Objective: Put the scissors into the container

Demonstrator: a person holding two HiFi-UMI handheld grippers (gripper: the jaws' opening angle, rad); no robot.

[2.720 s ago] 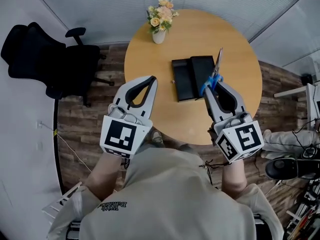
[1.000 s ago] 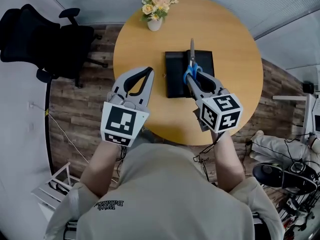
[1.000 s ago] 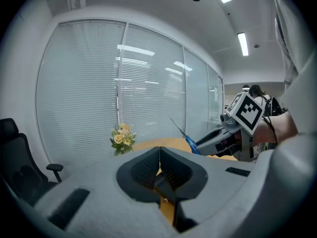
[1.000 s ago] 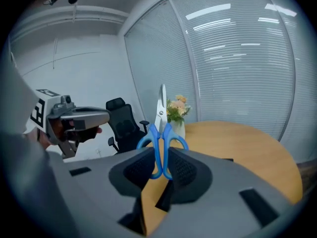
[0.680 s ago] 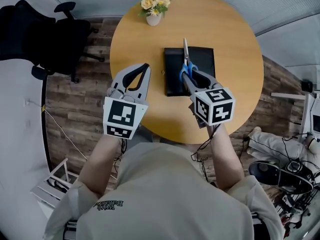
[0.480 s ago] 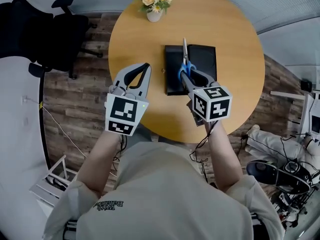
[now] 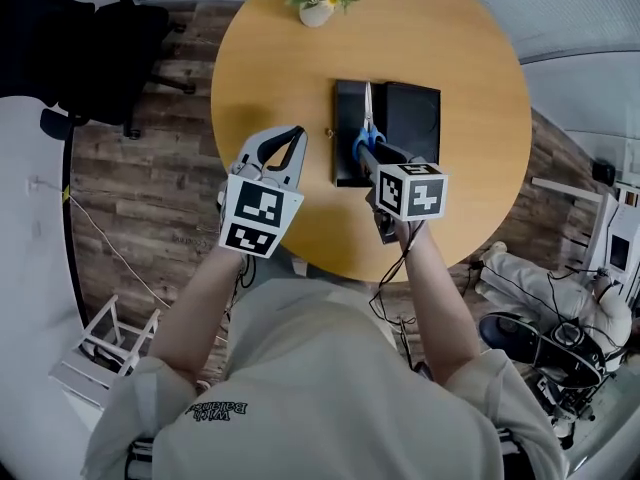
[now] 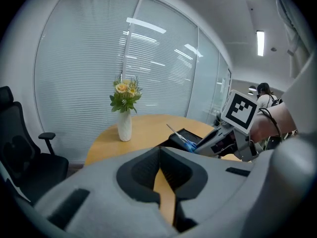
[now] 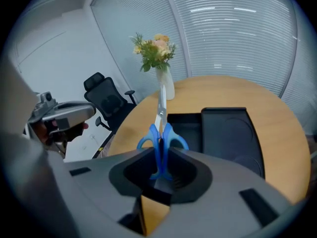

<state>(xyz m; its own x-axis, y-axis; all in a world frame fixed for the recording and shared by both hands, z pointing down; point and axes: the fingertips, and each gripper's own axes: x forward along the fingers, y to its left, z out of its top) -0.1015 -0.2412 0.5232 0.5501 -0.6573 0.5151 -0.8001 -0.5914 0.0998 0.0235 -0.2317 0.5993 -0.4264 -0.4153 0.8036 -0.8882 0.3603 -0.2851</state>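
Head view looks steeply down on a round, light wooden table (image 7: 470,58) standing on a wood-plank floor, with a black rectangular two-part container (image 7: 412,108) lying open near its middle. The right gripper (image 7: 367,154) is held over the near edge of that container, its jaws closed on the blue plastic handles of a pair of steel-bladed scissors (image 7: 366,118), whose blades point away from the person across the container's left half; whether the tips touch the container cannot be told. In the right gripper view the scissors (image 9: 161,108) stand nearly upright between the jaws of that gripper (image 9: 161,157), blades together, with the container (image 9: 228,133) lying just behind and to the right of them. The left gripper (image 7: 295,138) hovers over the table's near-left part, beside the container and apart from it. Its own view shows the jaws of this gripper (image 8: 160,152) brought together at the tips, with nothing between them. A white vase of yellow and peach flowers (image 7: 318,8) sits at the table's far edge, and a black office chair (image 7: 70,48) stands off to the left.
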